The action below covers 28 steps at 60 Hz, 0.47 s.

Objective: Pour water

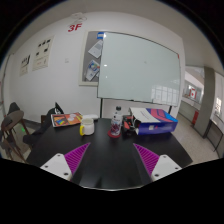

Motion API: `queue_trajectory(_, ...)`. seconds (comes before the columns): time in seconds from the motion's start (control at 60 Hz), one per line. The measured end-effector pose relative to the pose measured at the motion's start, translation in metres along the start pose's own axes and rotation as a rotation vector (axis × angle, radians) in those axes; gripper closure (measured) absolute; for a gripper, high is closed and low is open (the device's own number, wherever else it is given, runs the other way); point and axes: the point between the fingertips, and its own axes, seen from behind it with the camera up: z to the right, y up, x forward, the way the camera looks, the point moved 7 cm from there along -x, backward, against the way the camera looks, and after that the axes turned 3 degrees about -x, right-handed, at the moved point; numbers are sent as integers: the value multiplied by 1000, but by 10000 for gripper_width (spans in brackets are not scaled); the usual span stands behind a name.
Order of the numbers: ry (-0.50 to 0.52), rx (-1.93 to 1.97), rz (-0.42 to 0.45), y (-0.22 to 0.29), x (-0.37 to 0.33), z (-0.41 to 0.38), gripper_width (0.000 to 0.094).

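Magenta pads on my two fingers (78,156) stand wide apart, nothing between them; my gripper (112,158) is empty and held over the near part of the dark tabletop (105,170).

Task thing: a small clear plastic bottle with a dark cap (117,122) stands upright on the table, well beyond my fingertips and almost dead ahead, a shade toward the right finger. Its long axis is vertical, so my fingers, which lie level and side by side, would meet it across its width. To its left, nearer the left finger's line, is a squat white cup-like container (88,125); I judge this the likely receiver, though I cannot see inside it.

Also beyond: a flat red-and-yellow box (66,119) further left, a blue plastic bin with pink contents (155,121) to the right of the bottle, a whiteboard (138,68) on the far wall.

Judgement: pour not begun; bottle ungrasped. Next move is a straight advance, keeping the bottle centred in the gap.
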Motion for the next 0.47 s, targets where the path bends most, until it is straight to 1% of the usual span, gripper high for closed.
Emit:
queue_trajectory(0.15,-17,-1,1,-8,-48,1,93)
queue_trajectory(0.383,-37,-6,-5,-14,-76,6,90)
queue_trajectory(0.467,-30,-6,-3,-13,-80,5,88)
